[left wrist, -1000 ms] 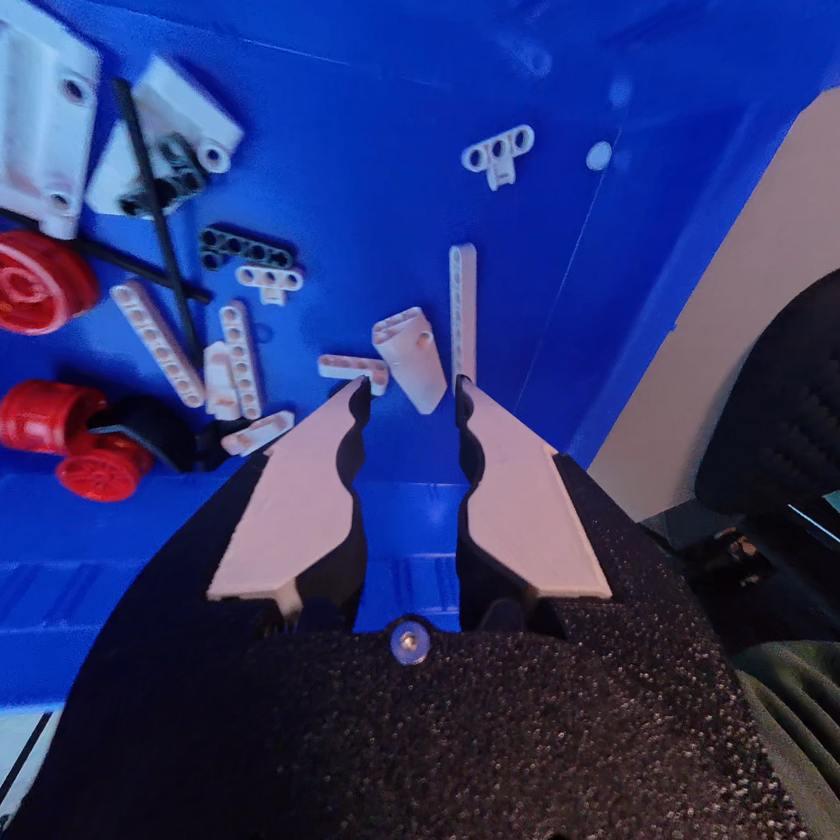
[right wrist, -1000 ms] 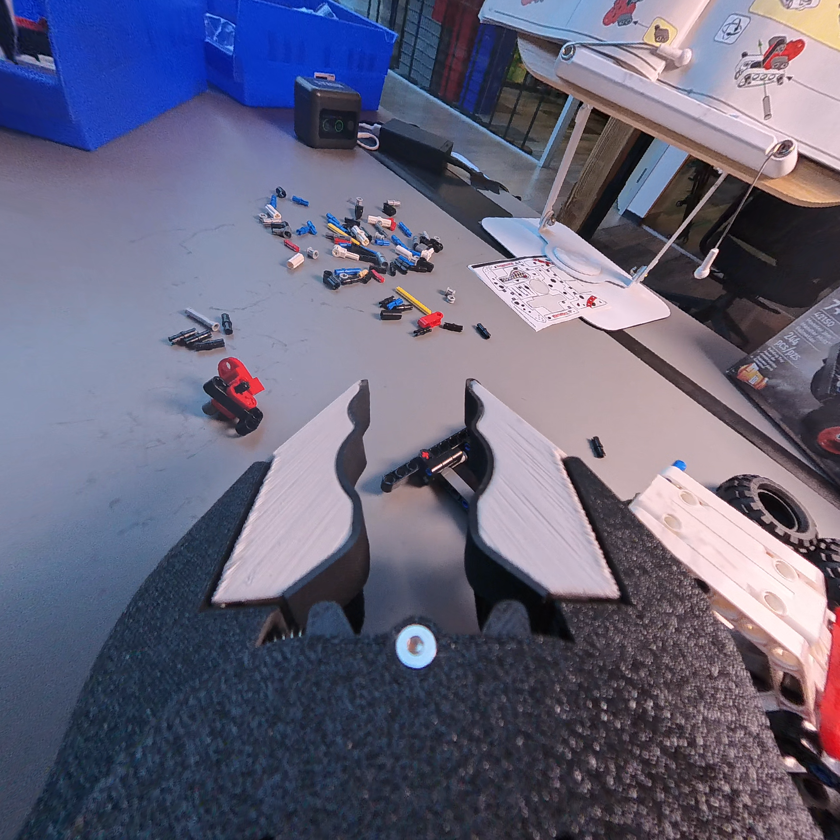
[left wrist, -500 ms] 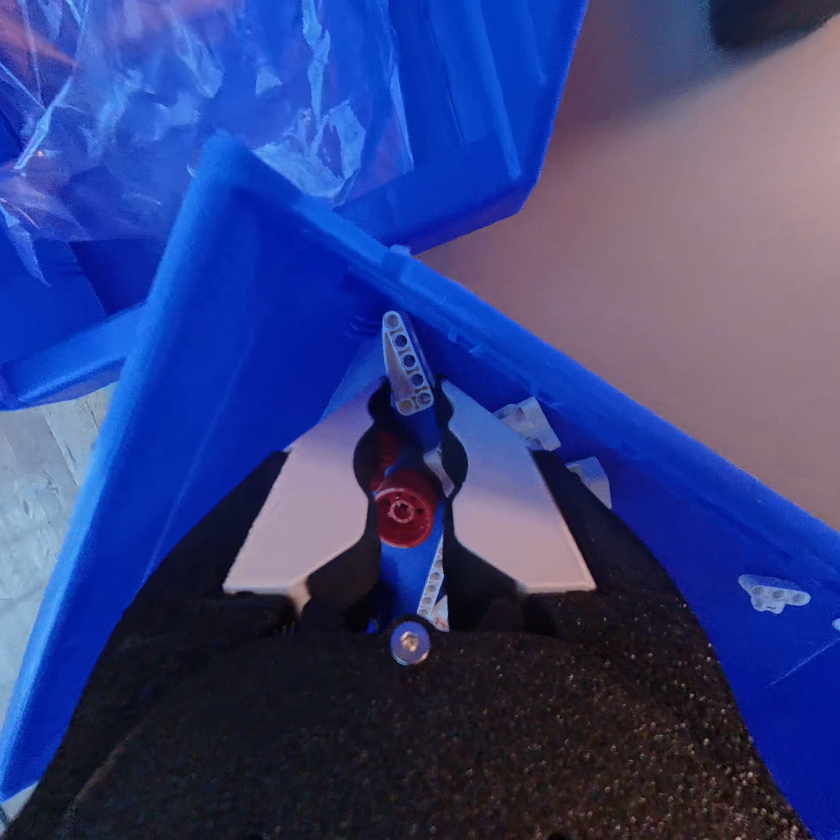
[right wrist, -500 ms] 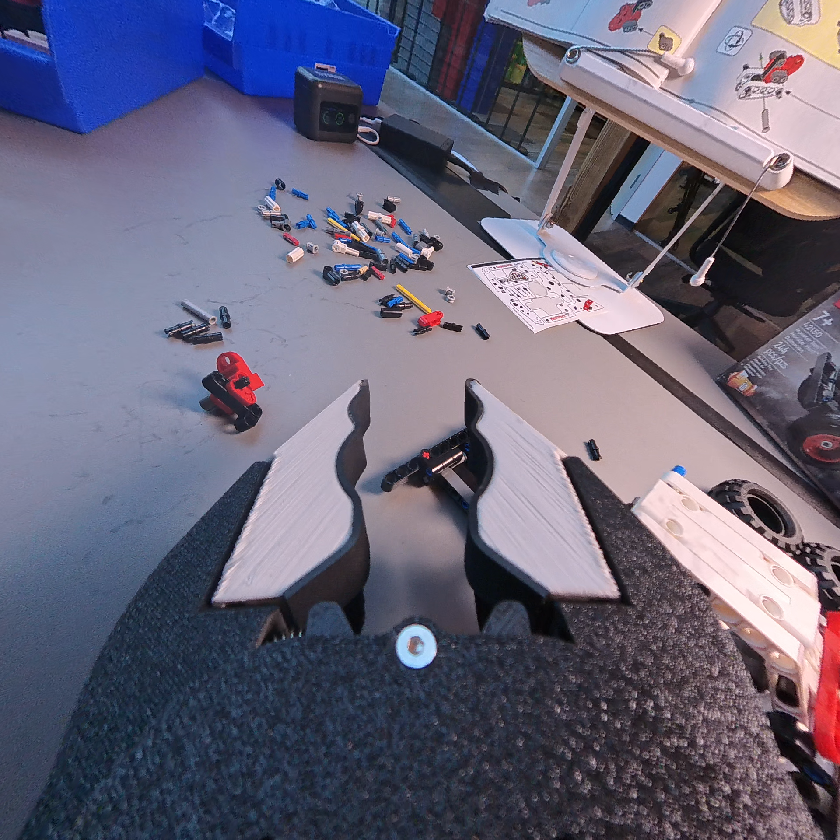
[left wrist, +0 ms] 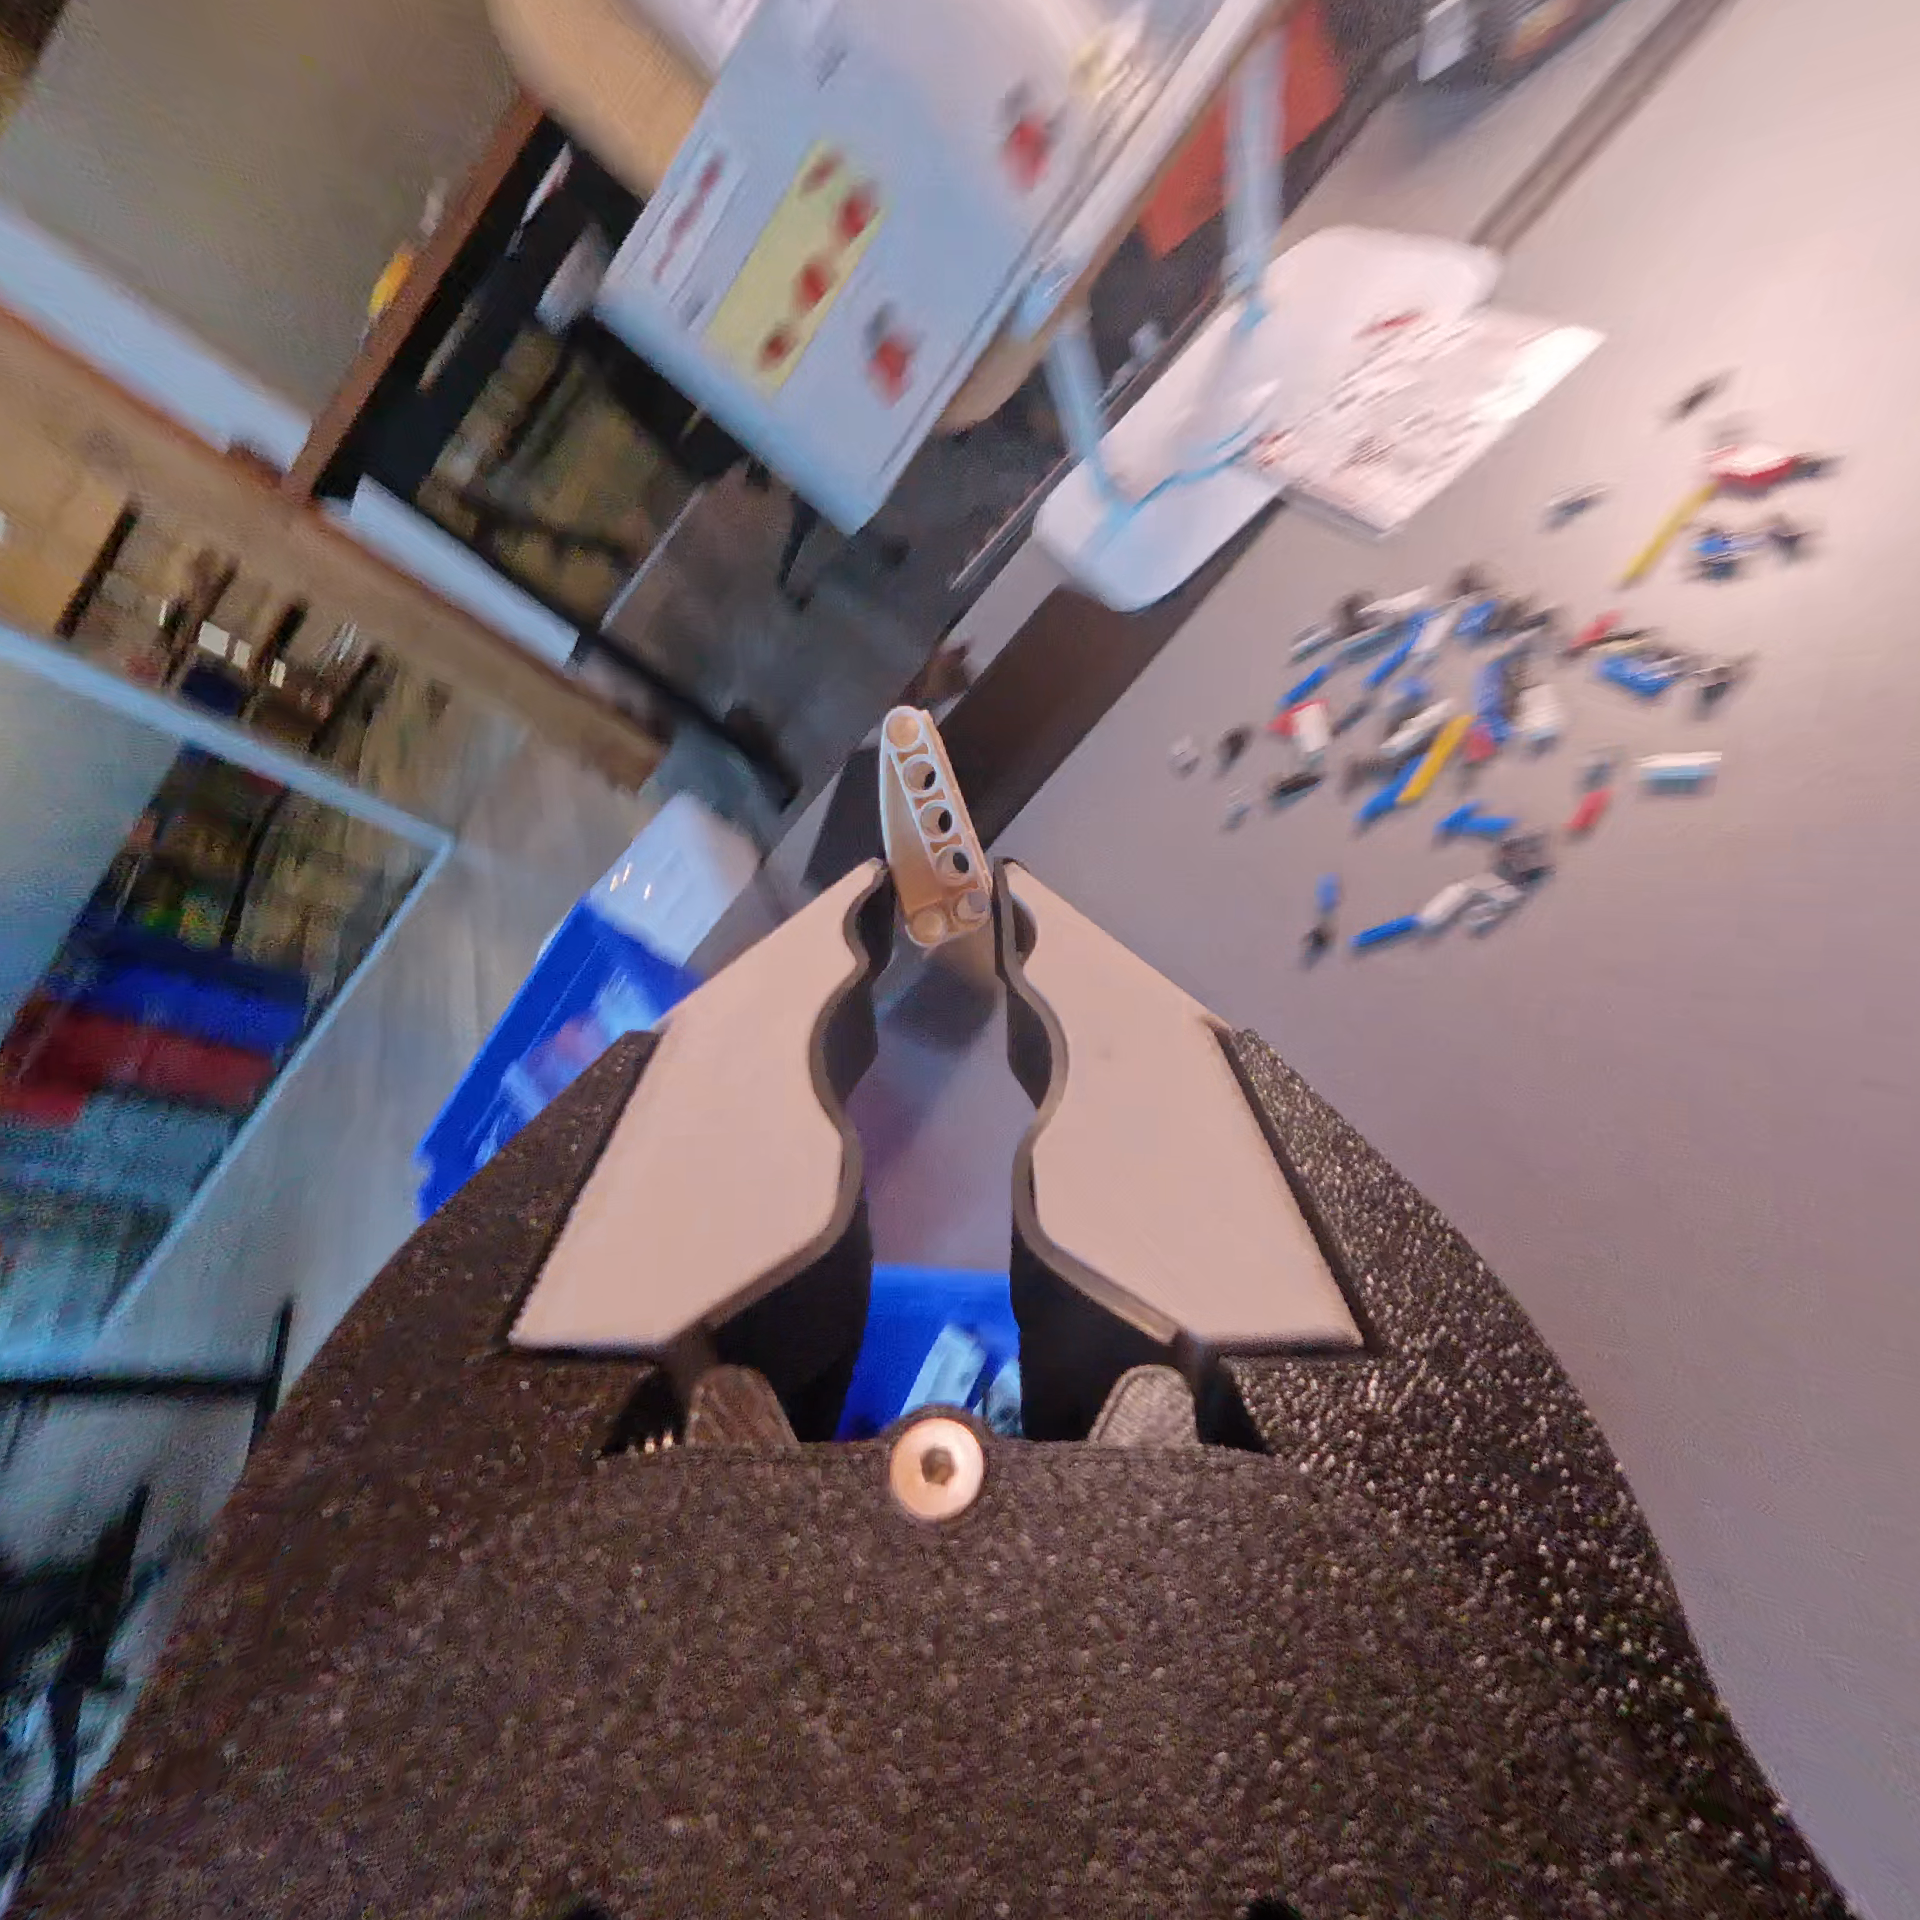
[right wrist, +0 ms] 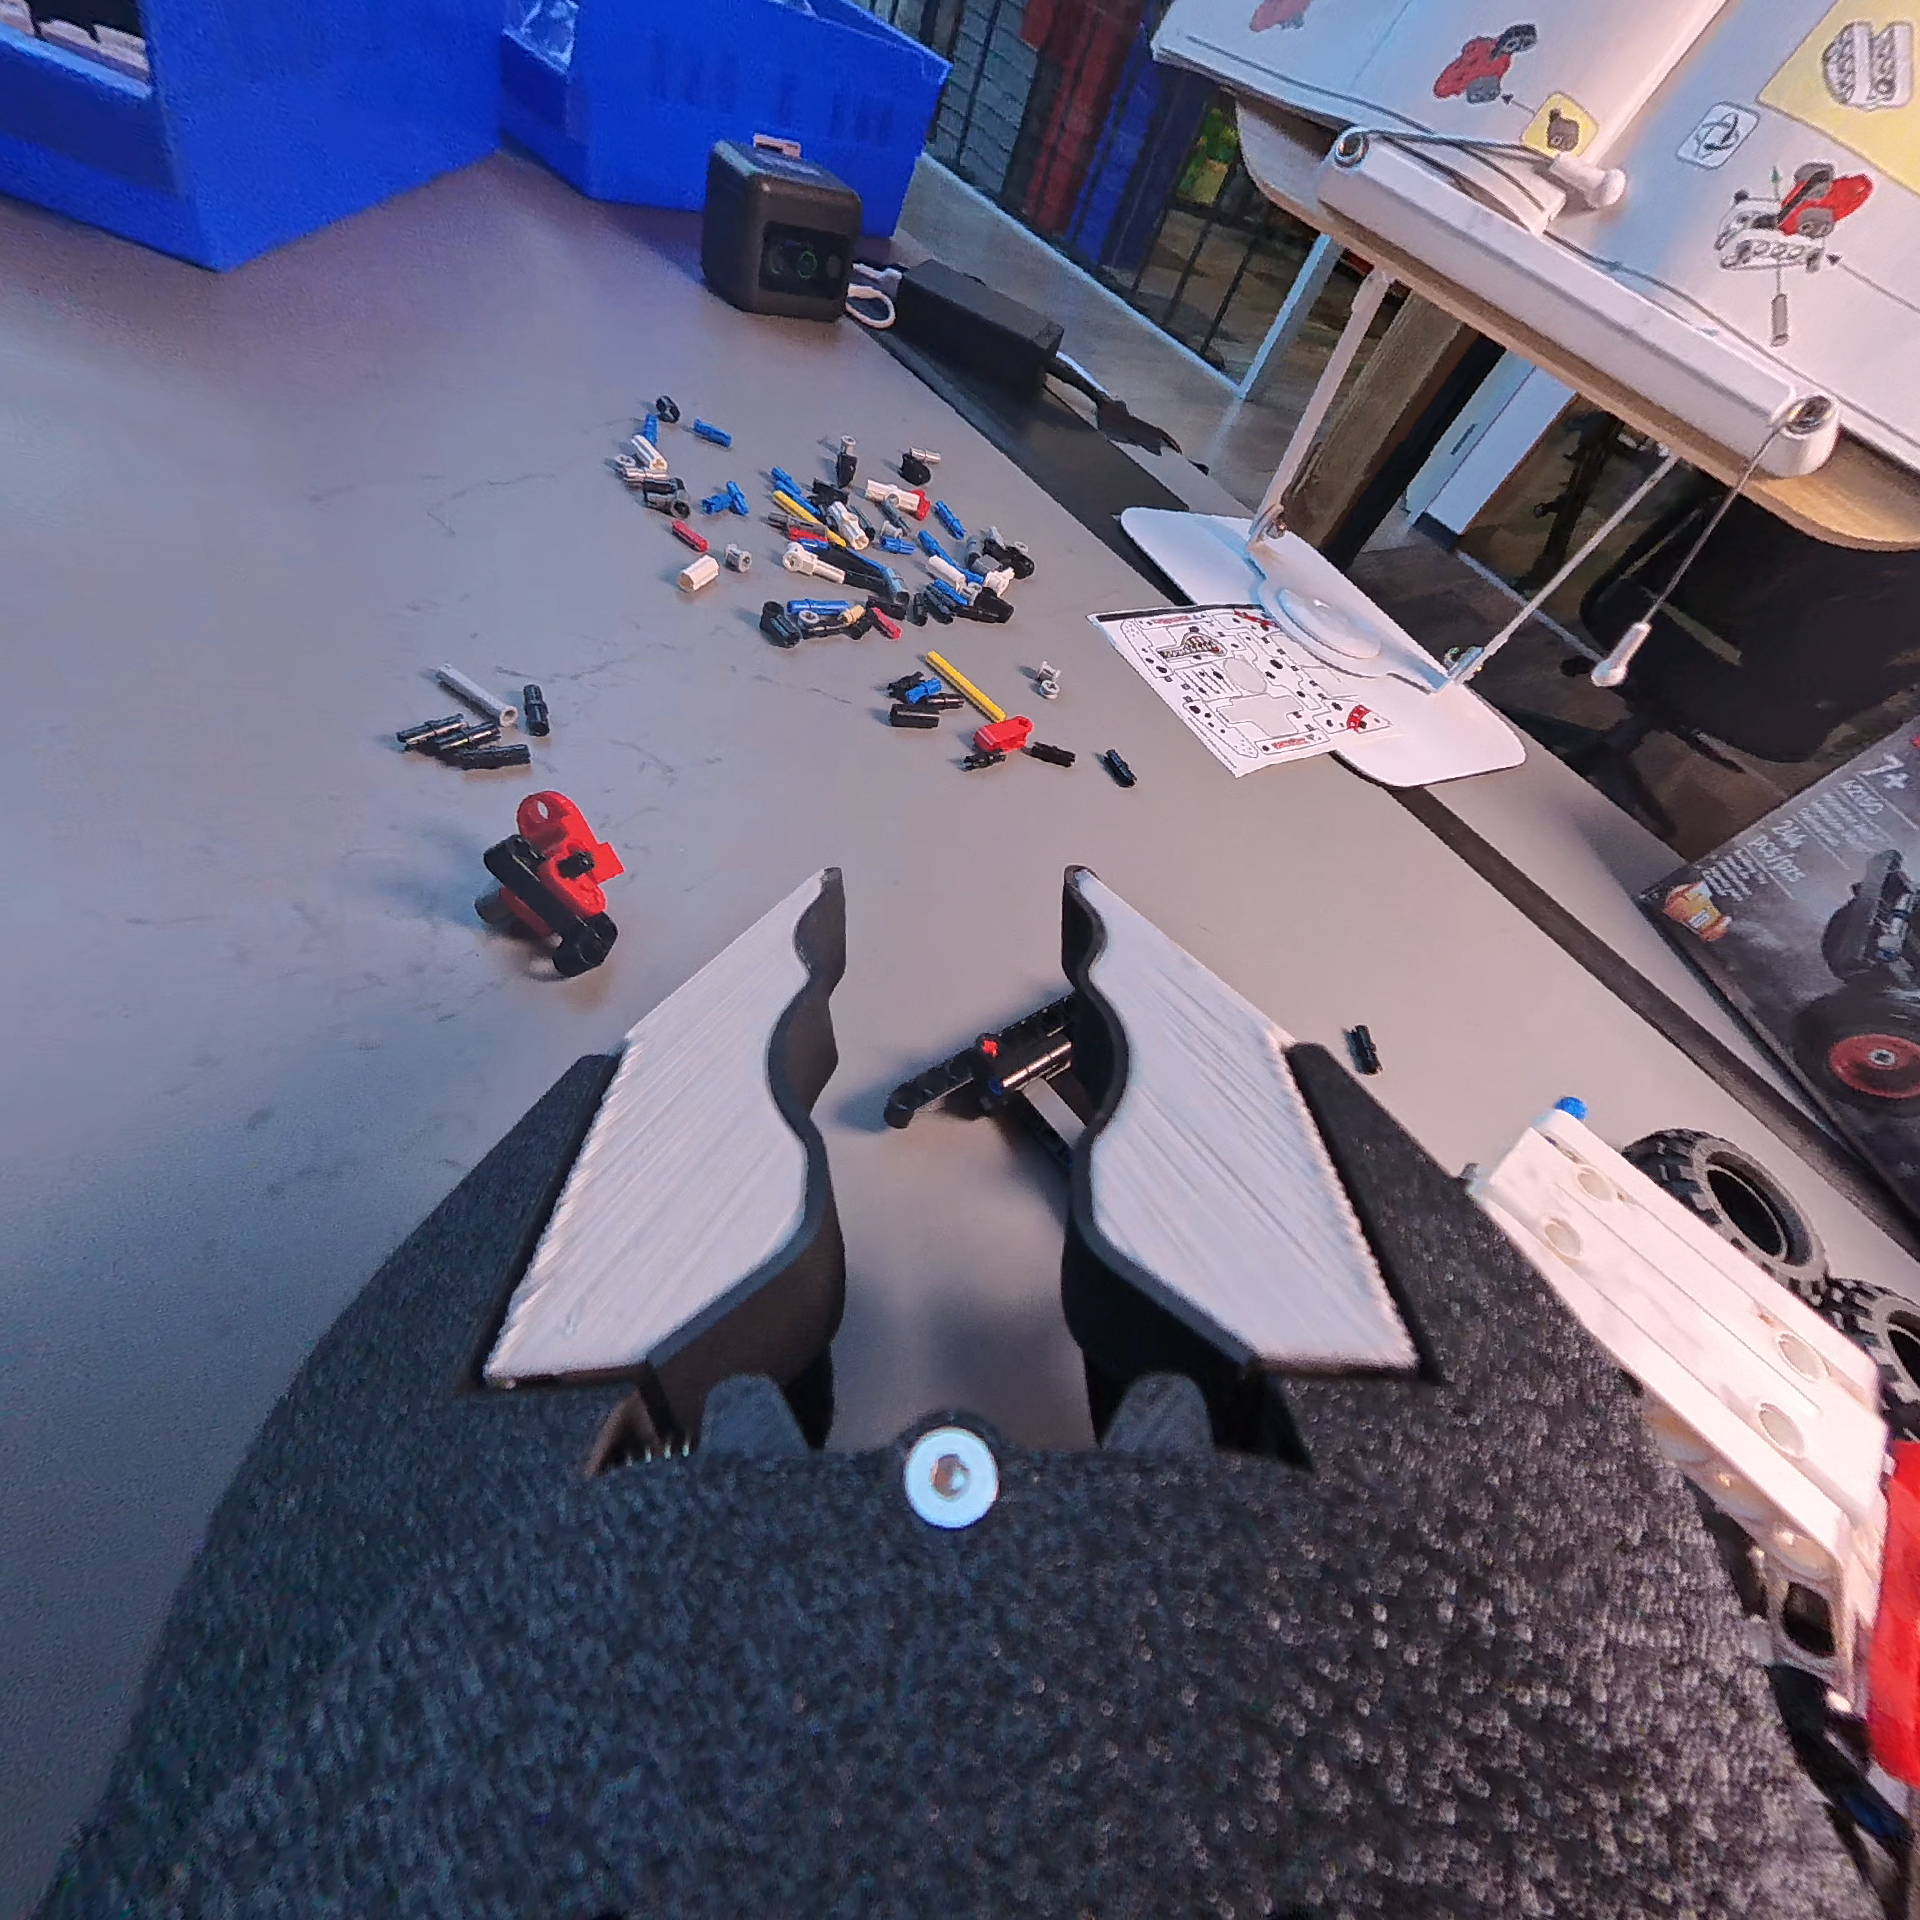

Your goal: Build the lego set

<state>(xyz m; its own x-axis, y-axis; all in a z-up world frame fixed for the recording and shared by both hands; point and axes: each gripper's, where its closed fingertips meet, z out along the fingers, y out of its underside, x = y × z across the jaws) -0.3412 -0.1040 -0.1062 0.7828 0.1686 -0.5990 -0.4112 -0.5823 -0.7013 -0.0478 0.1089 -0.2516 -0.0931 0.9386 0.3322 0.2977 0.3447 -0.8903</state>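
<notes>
The left hand-held gripper (left wrist: 943,883) pinches a white tapered panel piece with a row of pin holes (left wrist: 935,831) by its wide end, so the narrow end juts out past the fingertips where it can be offered up to the model; the piece is in the air, tilted, above the table's far edge, with a blue bin (left wrist: 582,1049) below and behind it. That view is smeared by motion, which suggests the part is being carried toward the work area, though I can only judge that from the blur. The right hand-held gripper (right wrist: 951,883) is spread wide and holds nothing, poised low over the grey table (right wrist: 260,987), seemingly waiting to steady something. Just beyond its fingers lies a small black subassembly of beams and pins (right wrist: 997,1070), partly hidden behind the right finger. Only the right wrist view shows what the panel is probably meant for: the partly built white and red vehicle body (right wrist: 1683,1351) at the right edge, with black tyres (right wrist: 1725,1195) beside it. It also shows crisply a little red and black subassembly (right wrist: 551,883), the scatter of small pins and connectors (right wrist: 842,540), and the instruction booklet on its stand (right wrist: 1558,135). The left wrist view gives that same scatter (left wrist: 1475,727) only as coloured blur, but it alone shows the carried piece.
</notes>
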